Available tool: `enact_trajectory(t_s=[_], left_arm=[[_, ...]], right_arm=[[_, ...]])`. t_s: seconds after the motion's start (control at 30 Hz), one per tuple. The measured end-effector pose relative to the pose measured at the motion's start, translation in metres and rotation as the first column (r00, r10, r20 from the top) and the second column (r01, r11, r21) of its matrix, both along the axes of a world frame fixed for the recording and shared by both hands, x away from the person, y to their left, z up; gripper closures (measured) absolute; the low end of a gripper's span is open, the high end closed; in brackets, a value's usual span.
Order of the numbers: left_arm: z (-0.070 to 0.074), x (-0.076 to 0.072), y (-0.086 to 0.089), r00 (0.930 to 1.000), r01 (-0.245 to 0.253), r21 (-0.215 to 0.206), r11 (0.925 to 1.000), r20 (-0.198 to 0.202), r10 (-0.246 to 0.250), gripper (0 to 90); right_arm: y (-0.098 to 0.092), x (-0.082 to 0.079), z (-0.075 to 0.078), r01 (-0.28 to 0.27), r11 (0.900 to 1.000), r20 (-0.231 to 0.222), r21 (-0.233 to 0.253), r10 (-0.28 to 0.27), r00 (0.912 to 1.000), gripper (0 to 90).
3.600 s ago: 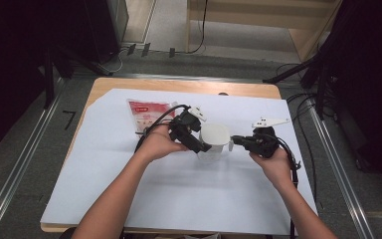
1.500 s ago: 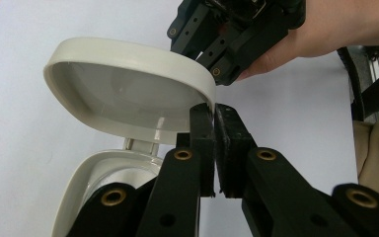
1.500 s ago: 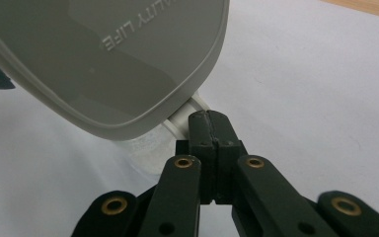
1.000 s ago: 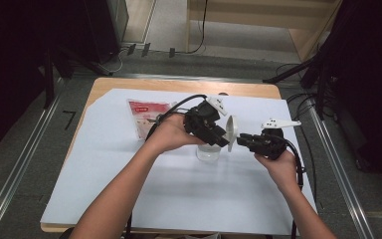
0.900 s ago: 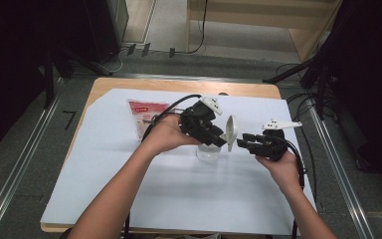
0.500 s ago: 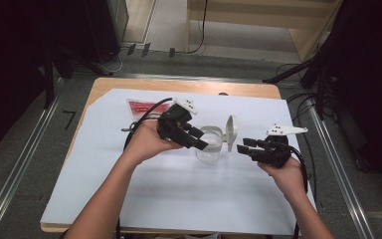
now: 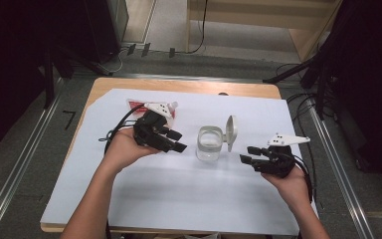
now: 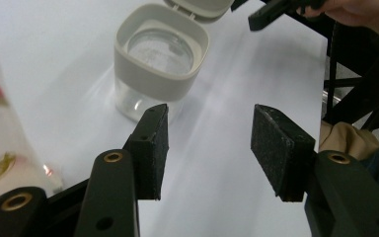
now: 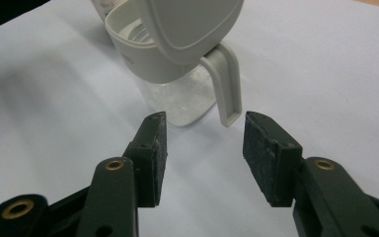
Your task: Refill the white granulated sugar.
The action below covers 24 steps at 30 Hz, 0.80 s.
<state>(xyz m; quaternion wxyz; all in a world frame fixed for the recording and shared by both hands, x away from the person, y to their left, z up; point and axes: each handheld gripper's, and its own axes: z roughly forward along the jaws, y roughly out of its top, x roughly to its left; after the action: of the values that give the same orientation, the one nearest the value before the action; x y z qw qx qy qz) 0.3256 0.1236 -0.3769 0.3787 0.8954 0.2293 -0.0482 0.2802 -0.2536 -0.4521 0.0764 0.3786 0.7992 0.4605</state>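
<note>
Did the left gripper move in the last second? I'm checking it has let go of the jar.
Yes. In the high view the left gripper has drawn back left, away from the jar, toward the red packet; its fingers are open.

This looks like a lab or test room set up for recording, not a home or a kitchen. A small wooden worktop [image 7: 129, 84] covered by a white sheet [image 7: 179, 189] stands alone on grey carpet [image 7: 25, 164], with metal rails [image 7: 15, 169] running along the floor on both sides and a black tape mark [image 7: 69, 118] stuck beside one of them. Black cables [image 7: 298, 99] trail over the floor, power strips [image 7: 144, 49] lie beyond the worktop, dark curtains [image 7: 15, 59] close off both sides, and plain wooden furniture [image 7: 258, 10] stands at the back.
</note>
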Motion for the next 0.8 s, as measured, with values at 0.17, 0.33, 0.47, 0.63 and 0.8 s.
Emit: enact_trajectory(t_s=[0.17,0.33,0.47,0.63,0.8], left_arm=[[-0.003,0.001,0.015,0.9996,-0.029,0.011,0.9995,-0.004,0.029,49.8],[-0.003,0.0,0.031,0.9985,-0.053,0.014,0.9985,-0.012,0.053,49.6],[-0.001,0.0,0.043,0.9963,-0.084,0.01,0.9964,-0.015,0.084,48.6],[0.001,0.0,0.059,0.9927,-0.121,0.016,0.9926,0.008,0.121,48.7],[0.001,0.001,0.076,0.986,-0.166,0.004,0.9861,0.012,0.166,48.7]], right_arm=[[-0.003,0.004,0.0,0.006,1.0,0.0,0.007,-0.006,1.0,52.8],[-0.003,0.006,-0.002,0.001,1.0,0.014,-0.014,-0.001,0.9999,49.8],[-0.002,0.007,-0.002,-0.001,1.0,0.004,-0.013,0.001,1.0,50.0],[-0.002,0.009,-0.002,-0.011,1.0,0.004,-0.019,0.011,0.9999,50.2],[-0.001,0.01,-0.003,-0.011,1.0,0.002,-0.021,0.011,0.9999,50.4]])
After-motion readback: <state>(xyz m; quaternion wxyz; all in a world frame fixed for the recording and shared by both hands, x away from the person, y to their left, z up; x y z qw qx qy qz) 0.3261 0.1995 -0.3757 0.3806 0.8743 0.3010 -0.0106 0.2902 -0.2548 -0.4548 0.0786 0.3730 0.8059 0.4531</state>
